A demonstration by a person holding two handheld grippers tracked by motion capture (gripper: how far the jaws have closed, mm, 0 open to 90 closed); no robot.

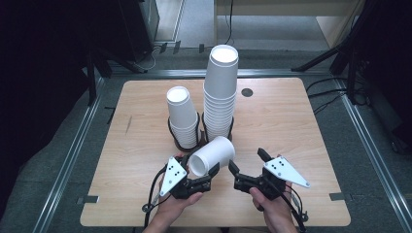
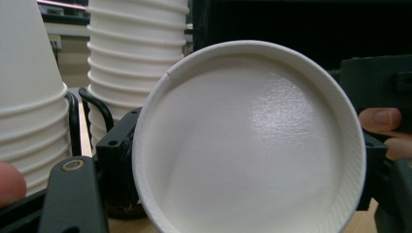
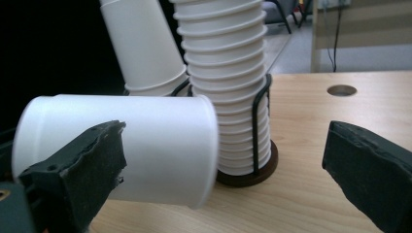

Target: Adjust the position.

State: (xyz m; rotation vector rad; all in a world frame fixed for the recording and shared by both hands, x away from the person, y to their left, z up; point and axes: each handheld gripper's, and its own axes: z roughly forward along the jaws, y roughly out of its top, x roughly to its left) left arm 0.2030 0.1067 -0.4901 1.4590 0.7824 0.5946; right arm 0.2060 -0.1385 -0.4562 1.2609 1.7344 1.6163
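So one paper cup (image 1: 212,154) is off the stacks and held sideways just below centre of the high view, clamped at its rim by the left gripper (image 1: 206,173). It's not on the short stack (image 1: 182,119) or the tall stack (image 1: 220,92) yet. The right gripper (image 1: 245,162) sits lower right, jaws wide, holding nothing.

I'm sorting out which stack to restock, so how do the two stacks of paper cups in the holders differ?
The taller stack on the right holds many more cups than the shorter stack on the left. The taller stack stands nearly upright, while the shorter stack leans visibly in the right gripper view. The taller stack's top rim sits well above the shorter stack's. Both are plain white paper cups, mouth up, each seated in a black wire holder on the wooden table.
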